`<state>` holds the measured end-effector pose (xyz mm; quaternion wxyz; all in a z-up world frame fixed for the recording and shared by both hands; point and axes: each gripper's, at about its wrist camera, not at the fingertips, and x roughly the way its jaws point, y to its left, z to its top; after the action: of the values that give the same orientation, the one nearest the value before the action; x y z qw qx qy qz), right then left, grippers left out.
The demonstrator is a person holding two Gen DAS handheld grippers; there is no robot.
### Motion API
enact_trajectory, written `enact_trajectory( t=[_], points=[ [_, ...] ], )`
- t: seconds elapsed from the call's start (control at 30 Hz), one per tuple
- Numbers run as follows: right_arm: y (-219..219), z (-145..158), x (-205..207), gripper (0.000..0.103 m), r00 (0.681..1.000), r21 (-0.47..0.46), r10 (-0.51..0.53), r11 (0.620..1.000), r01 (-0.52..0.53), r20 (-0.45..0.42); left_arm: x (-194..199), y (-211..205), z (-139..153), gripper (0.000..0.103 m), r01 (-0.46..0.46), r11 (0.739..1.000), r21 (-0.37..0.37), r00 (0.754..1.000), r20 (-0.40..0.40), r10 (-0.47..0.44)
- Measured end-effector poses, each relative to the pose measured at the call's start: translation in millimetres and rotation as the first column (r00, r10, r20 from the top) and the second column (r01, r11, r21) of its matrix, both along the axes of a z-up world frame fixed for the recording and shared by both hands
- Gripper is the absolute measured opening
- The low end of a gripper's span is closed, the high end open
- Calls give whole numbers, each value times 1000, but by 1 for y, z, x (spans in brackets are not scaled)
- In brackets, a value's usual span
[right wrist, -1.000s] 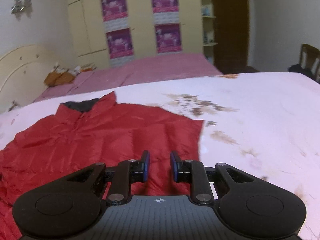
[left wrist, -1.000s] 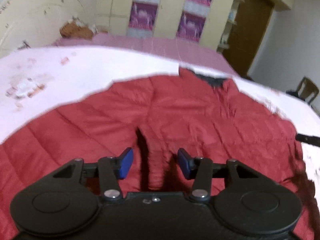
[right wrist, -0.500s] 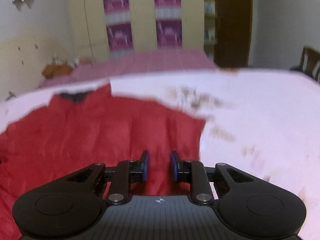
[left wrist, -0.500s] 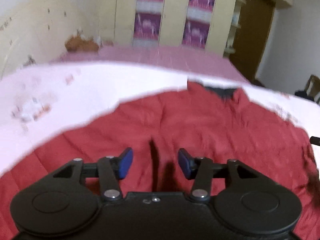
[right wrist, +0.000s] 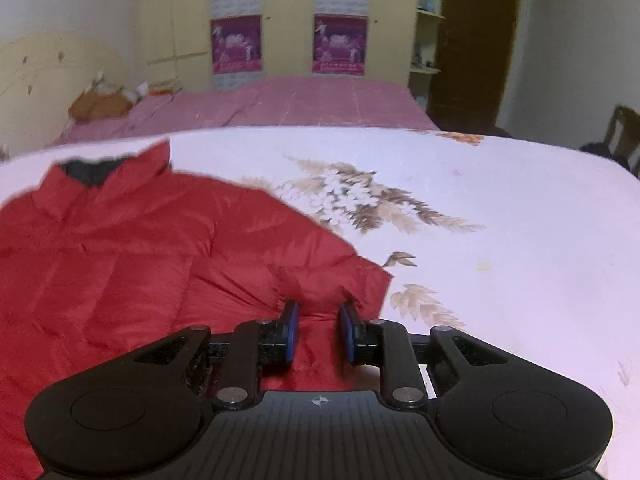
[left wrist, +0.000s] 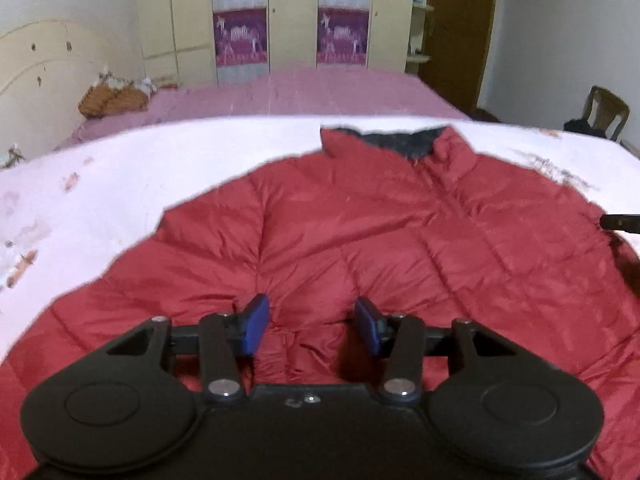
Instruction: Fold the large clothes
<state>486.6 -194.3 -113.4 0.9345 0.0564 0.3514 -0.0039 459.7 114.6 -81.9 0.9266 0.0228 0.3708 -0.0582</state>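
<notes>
While the red puffer jacket [left wrist: 360, 240] lies spread flat on the white floral bedsheet [right wrist: 500, 220], its dark-lined collar [left wrist: 400, 144] points to twelve o'clock, toward the pink bed [left wrist: 320, 92] and the cream wardrobe [left wrist: 292, 12]. Low over the jacket's bottom part, the left gripper [left wrist: 312, 322] has its blue pads [left wrist: 256, 322] spread wide, with bunched red fabric between them but not pinched. Over at the jacket's three o'clock edge, the right gripper [right wrist: 318, 330] has its pads [right wrist: 290, 330] set closer but still parted, with red fabric between them, unclamped.
</notes>
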Motion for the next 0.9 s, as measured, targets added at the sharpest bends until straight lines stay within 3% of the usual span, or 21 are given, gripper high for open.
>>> enact_trajectory(
  t=[0.2, 0.3, 0.37, 0.5, 0.53, 0.57, 0.63, 0.67, 0.7, 0.73, 0.77, 0.9],
  points=[
    [0, 18, -28, 22, 1000, 50, -7, 999, 6, 20, -17, -5, 10, 47, -8, 999, -46, 1000, 25, 9],
    [14, 8, -33, 22, 999, 16, 39, 999, -39, -22, -10, -12, -8, 49, -10, 1000, -8, 999, -38, 9],
    [19, -8, -29, 22, 997, -2, 46, 999, -46, -68, -9, -12, -16, 50, -8, 1000, -3, 999, -35, 8],
    [20, -3, -31, 22, 998, -19, 37, 999, -39, -59, -15, -14, -8, 51, -24, 1000, 14, 999, -37, 25],
    [19, 2, -37, 22, 999, -9, 29, 1000, -29, -37, -20, -12, -3, 65, -40, 999, 4, 999, -21, 40],
    [18, 9, -46, 22, 1000, -14, 18, 1000, -18, 0, -30, -8, 3, 87, -71, 997, -4, 997, 9, 71],
    [19, 17, -62, 23, 999, -41, 2, 999, 0, 35, -50, 6, 11, 94, -133, 990, -38, 989, 58, 135],
    [18, 20, -71, 25, 999, -41, -3, 999, 5, 41, -61, 15, 12, 94, -160, 985, -63, 985, 56, 163],
    [17, 21, -79, 61, 999, -39, -18, 999, 20, 43, -70, 24, 13, 94, -186, 979, -83, 981, 47, 190],
    [17, 24, -87, 81, 998, -44, -35, 998, 38, 60, -81, 33, 12, 93, -213, 972, -102, 975, 40, 218],
    [18, 27, -97, 88, 995, -45, -35, 998, 39, 88, -93, 44, 11, 91, -244, 963, -113, 968, 34, 249],
    [18, 32, -125, 86, 995, 12, -48, 999, 48, 87, -135, 85, 7, 89, -372, 922, -109, 927, 0, 374]
  ],
)
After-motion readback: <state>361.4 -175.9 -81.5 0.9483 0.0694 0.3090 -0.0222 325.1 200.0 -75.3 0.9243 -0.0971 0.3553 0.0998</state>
